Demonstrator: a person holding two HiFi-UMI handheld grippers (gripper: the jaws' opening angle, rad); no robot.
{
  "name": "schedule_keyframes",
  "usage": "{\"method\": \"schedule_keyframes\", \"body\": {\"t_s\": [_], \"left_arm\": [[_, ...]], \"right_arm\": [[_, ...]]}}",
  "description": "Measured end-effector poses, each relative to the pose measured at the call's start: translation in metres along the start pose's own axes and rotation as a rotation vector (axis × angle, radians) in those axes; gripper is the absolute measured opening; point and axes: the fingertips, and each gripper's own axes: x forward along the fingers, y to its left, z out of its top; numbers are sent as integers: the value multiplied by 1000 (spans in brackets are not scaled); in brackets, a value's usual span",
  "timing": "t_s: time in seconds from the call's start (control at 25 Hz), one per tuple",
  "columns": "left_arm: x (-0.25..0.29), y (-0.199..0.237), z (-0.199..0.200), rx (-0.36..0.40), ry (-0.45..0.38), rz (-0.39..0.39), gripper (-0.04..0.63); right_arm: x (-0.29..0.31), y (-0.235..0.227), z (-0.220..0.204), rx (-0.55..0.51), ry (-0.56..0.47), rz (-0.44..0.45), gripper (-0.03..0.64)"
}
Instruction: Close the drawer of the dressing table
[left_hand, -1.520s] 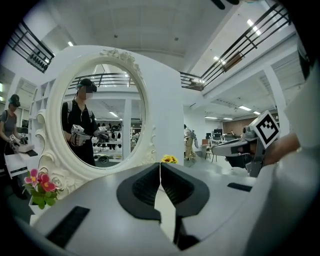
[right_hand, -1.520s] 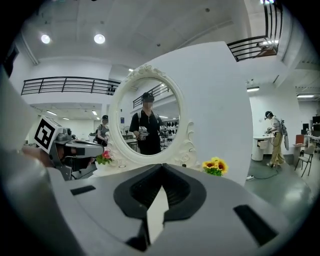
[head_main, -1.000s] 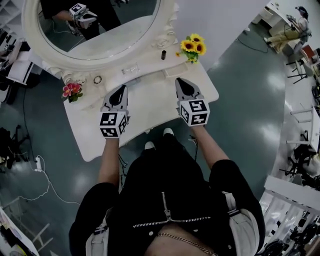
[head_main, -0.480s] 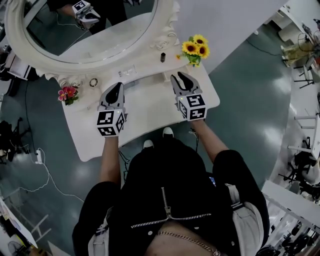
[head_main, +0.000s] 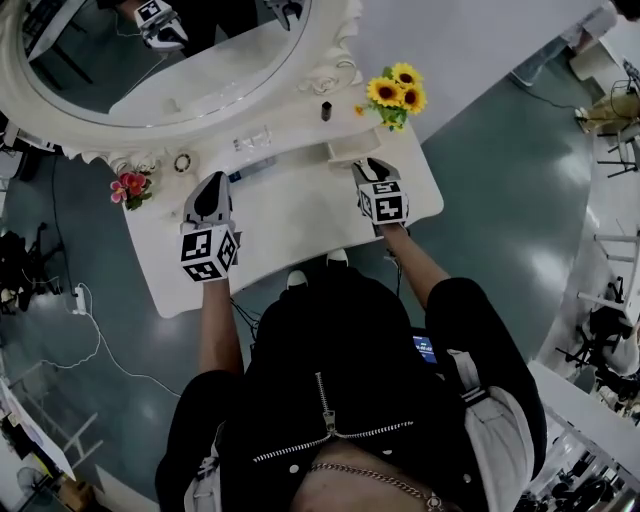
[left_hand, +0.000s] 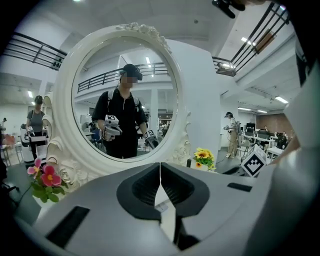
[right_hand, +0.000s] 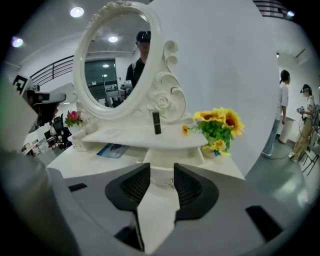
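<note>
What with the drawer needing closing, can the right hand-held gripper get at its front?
Probably yes: the right hand-held gripper, jaws opening, faces the drawer front with nothing between.

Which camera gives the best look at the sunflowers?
The right gripper view: the sunflowers are large, sharp and seen from the side. The head view shows the sunflowers small, from above; the left gripper view shows them tiny and far off.
</note>
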Motion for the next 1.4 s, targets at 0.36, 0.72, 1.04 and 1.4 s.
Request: {"method": "schedule_keyframes", "body": {"t_s": [0.36,0.72,1.04,1.4], "left_arm": [[-23,30,-12,-25,32,127,23],[-43,47,-24,-55,46,207,23],[-56,46,-31,-68,59,242,23],[-75,53,-36,-55,91,285,23]], "right_arm": [[49,-29,-46,62,180,-8,147],[57,-27,-45,29,203,-20,104],[75,-30,-30,7,195,-1,103],[100,-30,-11,15,161,22,104]]}}
